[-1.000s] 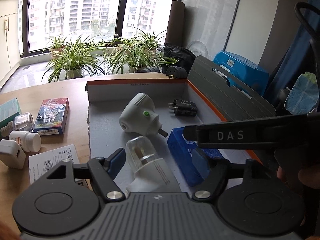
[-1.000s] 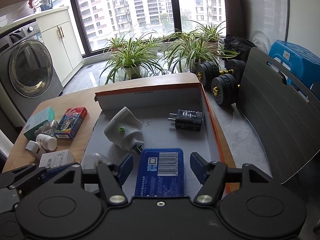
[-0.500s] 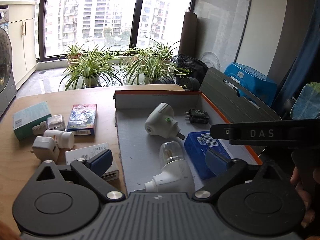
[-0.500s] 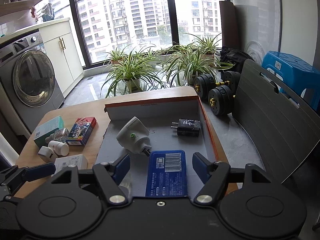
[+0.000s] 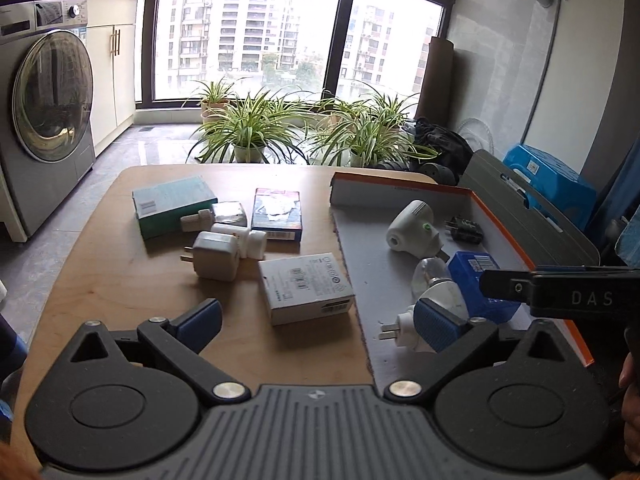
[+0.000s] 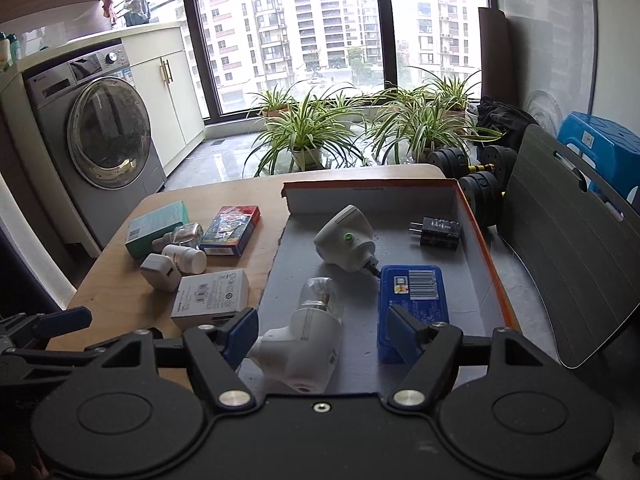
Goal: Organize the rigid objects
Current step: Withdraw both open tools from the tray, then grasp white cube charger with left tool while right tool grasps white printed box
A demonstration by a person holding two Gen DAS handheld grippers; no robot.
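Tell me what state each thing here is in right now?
Left hand-held gripper: open, empty.
Right hand-held gripper: open, empty.
Box lid: open side up, holding four things.
Night light: lying on its side in the lid.
Blue box: flat in the lid.
Washing machine: door shut.

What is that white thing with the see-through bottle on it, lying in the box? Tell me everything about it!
The white plastic plug-in device with a clear bottle lies on its side on the grey floor of the orange-rimmed cardboard box, near the front. Its rounded white body has two metal prongs sticking out at one end; the transparent, dome-shaped bottle at the other end points toward the back of the box. A brownish wick-like piece shows inside the bottle. It lies just beside the blue rectangular box. Nothing grips it.
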